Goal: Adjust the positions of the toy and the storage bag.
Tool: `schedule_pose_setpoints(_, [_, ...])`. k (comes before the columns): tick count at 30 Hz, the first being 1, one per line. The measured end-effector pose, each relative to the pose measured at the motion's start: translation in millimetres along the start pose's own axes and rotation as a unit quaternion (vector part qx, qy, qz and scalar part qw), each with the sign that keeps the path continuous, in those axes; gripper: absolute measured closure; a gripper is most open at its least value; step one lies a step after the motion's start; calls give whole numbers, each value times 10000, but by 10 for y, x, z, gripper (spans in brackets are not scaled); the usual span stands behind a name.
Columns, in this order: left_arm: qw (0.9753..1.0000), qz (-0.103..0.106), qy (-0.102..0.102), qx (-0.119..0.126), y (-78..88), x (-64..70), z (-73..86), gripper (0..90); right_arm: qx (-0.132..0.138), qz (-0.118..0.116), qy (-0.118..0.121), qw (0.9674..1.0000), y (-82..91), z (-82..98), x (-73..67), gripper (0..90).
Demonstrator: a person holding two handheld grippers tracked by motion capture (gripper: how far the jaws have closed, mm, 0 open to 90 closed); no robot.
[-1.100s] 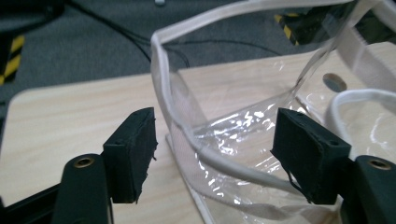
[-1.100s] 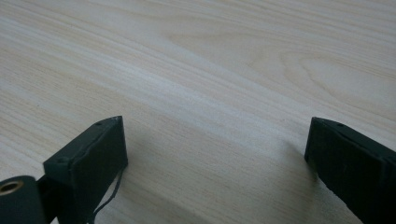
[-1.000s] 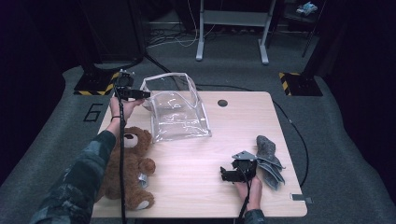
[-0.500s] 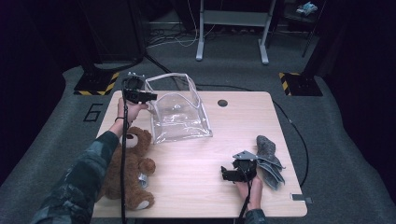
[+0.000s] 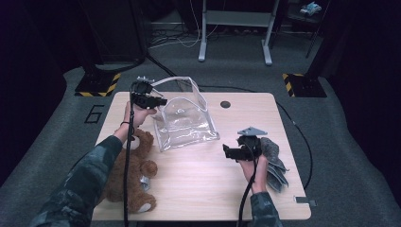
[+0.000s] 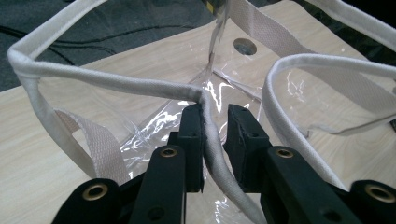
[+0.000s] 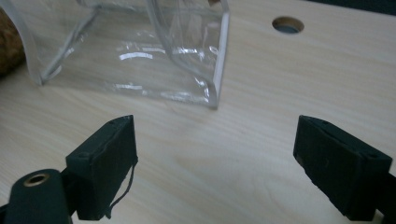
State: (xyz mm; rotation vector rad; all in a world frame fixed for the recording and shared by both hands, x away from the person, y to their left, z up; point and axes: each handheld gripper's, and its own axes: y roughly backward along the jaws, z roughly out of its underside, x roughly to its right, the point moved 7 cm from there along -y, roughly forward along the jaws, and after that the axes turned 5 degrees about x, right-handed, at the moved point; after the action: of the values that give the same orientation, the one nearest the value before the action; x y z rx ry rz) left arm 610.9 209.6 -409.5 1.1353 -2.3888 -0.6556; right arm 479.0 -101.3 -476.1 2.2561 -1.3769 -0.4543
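Fingers of the left gripper [image 6: 215, 135] have just closed, pinching the clear bag's [image 5: 184, 124] white rim; beside the bag, right gripper [image 7: 215, 163] fingers spread, empty.

Camouflage sleeve [image 5: 78, 187]; black grippers with brass-ringed screws, black cables, a grey three-cornered plate [image 5: 252, 130] on one.

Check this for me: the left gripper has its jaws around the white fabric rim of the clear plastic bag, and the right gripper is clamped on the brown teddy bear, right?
Half right. The left gripper does have its jaws around the white fabric rim of the clear plastic bag. The right gripper holds nothing: the right gripper view shows its jaws wide apart over bare table. The brown teddy bear lies by the left forearm.
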Motion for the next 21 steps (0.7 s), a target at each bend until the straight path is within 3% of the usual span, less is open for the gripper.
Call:
schedule_pose_setpoints(2, [9999, -142, -20, -43, 15, -62, 10, 605, 36, -26, -57, 10000, -30, -177, -6, 125])
schedule_pose_setpoints(4, [9996, -258, 109, -51, 50, -136, 23, 492, 37, -88, -65, 9999, -70, -333, -15, 125])
schedule_pose_setpoints(7, [9984, -459, 328, 72, 116, -272, 29, 401, -8, -162, -48, 9999, -138, -496, -9, 129])
schedule_pose_setpoints(9, [9970, -509, 539, 204, 171, -365, 16, 387, -20, -250, -25, 9997, -187, -596, -5, 136])
schedule_pose_setpoints(12, [9961, -594, 620, 182, 208, -451, 19, 388, -2, -385, -126, 9992, -232, -722, -33, 199])
schedule_pose_setpoints(17, [9969, -531, 561, -137, 190, -439, 66, 465, 130, -585, -174, 9981, -303, -962, -88, 337])
schedule_pose_setpoints(21, [9971, -486, 556, -200, 156, -410, 76, 541, 293, -748, -254, 9964, -345, -1184, -172, 415])
